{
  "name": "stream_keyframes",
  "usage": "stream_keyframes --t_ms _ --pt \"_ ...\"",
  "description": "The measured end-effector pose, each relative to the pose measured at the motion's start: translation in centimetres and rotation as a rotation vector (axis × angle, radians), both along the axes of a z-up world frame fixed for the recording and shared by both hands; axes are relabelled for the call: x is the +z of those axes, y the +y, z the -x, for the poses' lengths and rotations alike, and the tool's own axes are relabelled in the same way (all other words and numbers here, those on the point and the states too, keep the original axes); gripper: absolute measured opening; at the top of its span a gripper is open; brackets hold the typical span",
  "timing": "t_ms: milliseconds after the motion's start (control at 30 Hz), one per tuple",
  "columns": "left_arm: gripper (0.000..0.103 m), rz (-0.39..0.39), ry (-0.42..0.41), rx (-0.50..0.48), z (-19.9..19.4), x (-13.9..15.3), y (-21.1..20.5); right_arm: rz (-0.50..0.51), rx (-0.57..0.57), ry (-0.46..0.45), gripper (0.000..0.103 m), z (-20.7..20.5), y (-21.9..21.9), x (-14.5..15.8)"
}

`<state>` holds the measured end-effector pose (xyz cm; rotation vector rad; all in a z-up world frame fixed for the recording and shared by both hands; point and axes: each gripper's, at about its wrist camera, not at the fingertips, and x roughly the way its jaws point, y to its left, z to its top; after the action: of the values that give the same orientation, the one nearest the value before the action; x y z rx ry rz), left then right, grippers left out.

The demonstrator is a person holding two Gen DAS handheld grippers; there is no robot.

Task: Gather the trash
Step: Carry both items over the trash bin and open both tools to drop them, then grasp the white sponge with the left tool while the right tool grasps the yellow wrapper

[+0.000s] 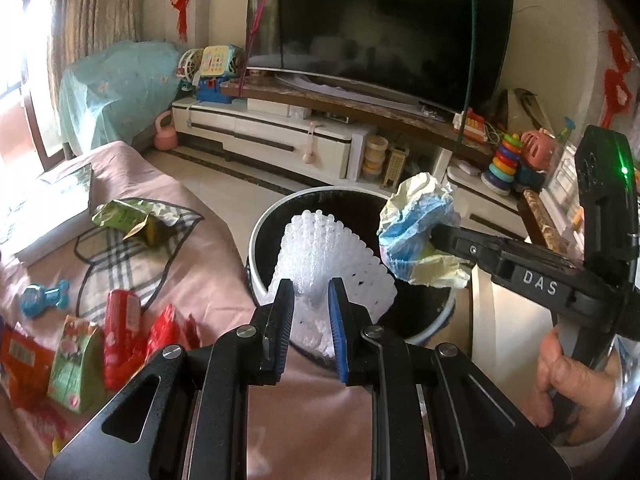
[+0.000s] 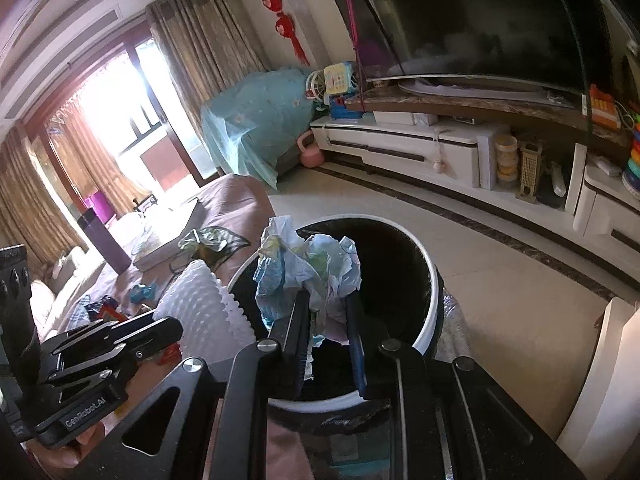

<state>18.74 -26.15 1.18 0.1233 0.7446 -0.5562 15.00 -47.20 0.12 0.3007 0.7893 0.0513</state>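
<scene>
Left gripper (image 1: pixel 311 294) is clenched on white foam net (image 1: pixel 328 252), holding it over near rim of black trash bin (image 1: pixel 256 240). Right gripper (image 2: pixel 328 308) grips crumpled paper wad (image 2: pixel 308 268) w/ blue and yellow print, also above bin mouth, just beside the foam. Snack wrappers (image 1: pixel 120 332) lie on pink cloth (image 1: pixel 200 272), near its front edge, left of bin.

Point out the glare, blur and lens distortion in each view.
Left wrist view: window blown out at far left, snack packets smeared at the lower left, TV bowed by fisheye. Right wrist view: balcony door overexposed, trash bin and crumpled paper sharp, left gripper in dim shadow.
</scene>
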Motion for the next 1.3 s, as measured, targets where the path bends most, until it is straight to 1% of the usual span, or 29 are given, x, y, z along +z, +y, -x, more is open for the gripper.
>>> stream_keyframes --t_ms 100,133,167,200,233,267,300,367,433,533,567,633,700,800,867,967,1133,1300 --pt "0.018 -0.004 0.015 0.001 -1.1 -0.3 -0.7 0.006 0.001 0.014 0.02 -0.8 -0.4 -0.5" --pt "0.021 -0.007 0.016 -0.001 -1.3 -0.3 -1.0 0.008 0.001 0.019 0.021 -1.1 -0.6 -0.6" --pt "0.029 -0.011 0.016 0.0 -1.4 -0.4 -1.1 0.01 0.001 0.025 0.022 -1.3 -0.6 -0.8" --pt "0.035 -0.018 0.018 0.002 -1.5 -0.5 -1.4 0.013 0.001 0.03 0.023 -1.5 -0.7 -1.0" --pt "0.047 -0.02 0.021 0.002 -1.7 -0.6 -1.6 0.014 0.001 0.036 0.023 -1.7 -0.7 -1.1" --pt "0.059 -0.022 0.023 0.006 -1.7 -0.7 -1.6 0.01 0.0 0.039 0.031 -1.8 -0.9 -1.3" --pt "0.063 -0.023 0.021 0.013 -1.7 -0.8 -1.5 0.01 -0.003 0.042 0.047 -2.0 -1.0 -1.3" --pt "0.067 -0.017 0.012 0.019 -1.4 -0.7 -1.1 0.003 -0.008 0.039 0.066 -2.0 -1.2 -1.4" --pt "0.072 -0.014 0.009 0.027 -1.1 -0.5 -0.6 -0.007 -0.015 0.031 0.067 -1.7 -1.4 -1.3" --pt "0.074 -0.003 -0.001 0.04 -0.3 -0.2 0.6 -0.007 -0.026 0.025 0.072 -1.4 -1.3 -1.1" --pt "0.076 0.0 -0.003 0.047 0.1 -0.1 1.1 -0.01 -0.03 0.019 0.075 -1.1 -1.2 -0.9" --pt "0.076 0.011 -0.004 0.06 0.7 0.0 2.2 -0.013 -0.032 0.009 0.08 -0.8 -1.0 -0.7" --pt "0.077 0.022 -0.001 0.073 1.3 0.1 3.3 -0.015 -0.033 0.001 0.089 -0.4 -0.6 -0.5" --pt "0.078 0.04 -0.002 0.098 2.3 0.2 5.2 -0.02 -0.028 -0.008 0.097 0.4 0.6 -0.3" --pt "0.081 0.049 -0.01 0.116 3.1 0.5 6.6 -0.024 -0.018 -0.009 0.101 0.8 1.5 -0.2" --pt "0.084 0.059 -0.024 0.143 4.5 0.8 8.4 -0.033 0.006 -0.01 0.102 1.6 3.2 -0.2" --pt "0.084 0.08 -0.031 0.187 6.4 1.1 11.9 -0.045 0.055 -0.011 0.102 2.7 6.3 -0.4" --pt "0.085 0.08 -0.044 0.249 7.7 1.0 15.4 -0.066 0.107 -0.01 0.102 3.7 9.6 -0.7"
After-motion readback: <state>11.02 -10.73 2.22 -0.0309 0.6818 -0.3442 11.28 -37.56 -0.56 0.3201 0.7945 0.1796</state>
